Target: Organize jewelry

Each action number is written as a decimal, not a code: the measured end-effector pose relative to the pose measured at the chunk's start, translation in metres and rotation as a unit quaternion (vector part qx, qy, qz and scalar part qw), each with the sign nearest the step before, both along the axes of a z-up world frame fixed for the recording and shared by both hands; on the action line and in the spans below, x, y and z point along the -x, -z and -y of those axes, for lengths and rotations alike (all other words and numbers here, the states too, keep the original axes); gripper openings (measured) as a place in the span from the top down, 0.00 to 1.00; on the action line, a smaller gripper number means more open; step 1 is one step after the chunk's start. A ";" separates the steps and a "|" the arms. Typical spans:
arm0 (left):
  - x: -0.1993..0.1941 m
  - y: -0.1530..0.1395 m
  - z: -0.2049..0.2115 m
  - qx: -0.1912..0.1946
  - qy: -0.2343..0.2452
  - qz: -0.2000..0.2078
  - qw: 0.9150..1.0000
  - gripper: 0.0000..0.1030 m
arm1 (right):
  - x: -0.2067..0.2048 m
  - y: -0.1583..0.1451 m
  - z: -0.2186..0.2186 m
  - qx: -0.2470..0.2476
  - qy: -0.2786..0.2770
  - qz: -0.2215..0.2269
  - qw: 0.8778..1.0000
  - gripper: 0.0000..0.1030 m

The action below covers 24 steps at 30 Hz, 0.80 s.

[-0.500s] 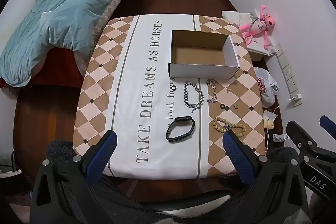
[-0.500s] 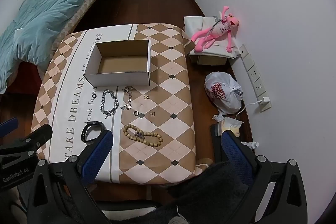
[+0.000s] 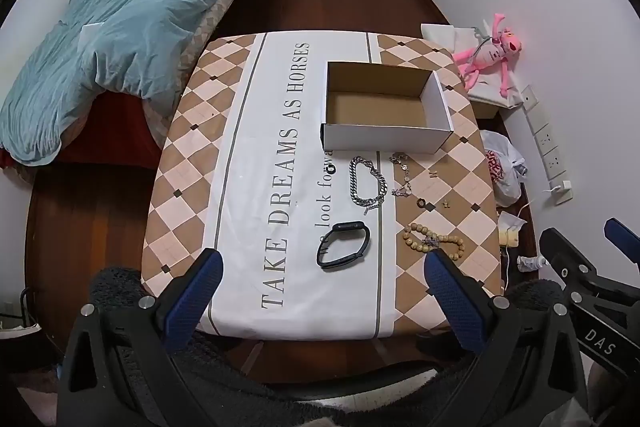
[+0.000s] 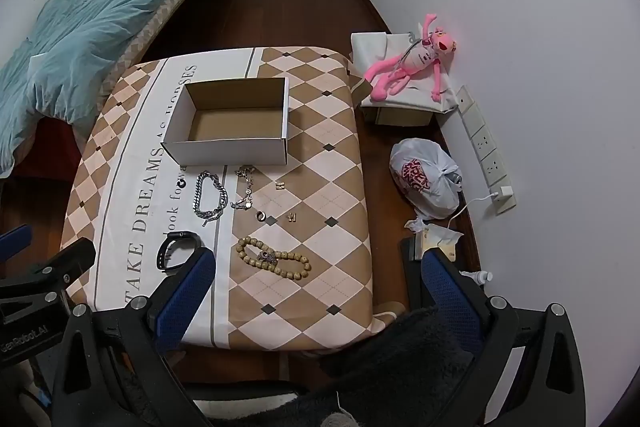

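An empty cardboard box [image 3: 384, 107] [image 4: 232, 123] stands on the table. In front of it lie a thick silver chain [image 3: 366, 185] [image 4: 210, 195], a thin silver bracelet [image 3: 404, 175] [image 4: 245, 189], a black watch band [image 3: 343, 245] [image 4: 176, 249], a wooden bead bracelet [image 3: 434, 241] [image 4: 274, 257], a dark ring [image 3: 421, 203] [image 4: 261, 215] and small earrings [image 4: 293, 217]. My left gripper [image 3: 324, 267] hangs open high above the table's near edge, over the watch band. My right gripper [image 4: 320, 269] is open too, above the table's near right corner. Neither holds anything.
The table wears a diamond-patterned cloth [image 3: 192, 163] with printed words. A bed with a teal duvet [image 3: 120, 27] lies at the left. By the right wall sit a pink plush toy [image 4: 412, 67], a tied plastic bag [image 4: 426, 179] and a power strip [image 4: 486, 147].
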<state>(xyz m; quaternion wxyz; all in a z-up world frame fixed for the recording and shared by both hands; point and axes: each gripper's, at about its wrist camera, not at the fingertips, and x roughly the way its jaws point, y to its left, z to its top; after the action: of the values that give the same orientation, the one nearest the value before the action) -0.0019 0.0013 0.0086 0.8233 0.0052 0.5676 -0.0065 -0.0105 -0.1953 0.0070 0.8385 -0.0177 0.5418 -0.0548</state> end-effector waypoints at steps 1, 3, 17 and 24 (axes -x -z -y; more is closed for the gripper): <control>0.000 0.000 -0.001 0.001 0.000 0.000 1.000 0.00 | 0.000 0.000 0.000 0.000 0.000 0.000 1.000 0.00; 0.000 0.000 -0.001 0.001 0.000 0.001 1.000 0.00 | 0.000 -0.001 0.000 0.001 0.001 0.000 1.000 0.00; 0.002 -0.009 0.006 0.004 0.005 0.006 1.000 0.00 | 0.002 -0.006 0.008 0.002 0.001 0.003 1.000 0.00; 0.002 -0.010 0.007 0.004 0.005 0.006 1.000 0.00 | 0.003 -0.006 0.005 0.002 0.001 0.003 1.000 0.00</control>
<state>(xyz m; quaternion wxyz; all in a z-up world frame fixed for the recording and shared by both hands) -0.0042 -0.0054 0.0184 0.8266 0.0046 0.5626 -0.0130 -0.0133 -0.2007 0.0131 0.8400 -0.0189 0.5393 -0.0565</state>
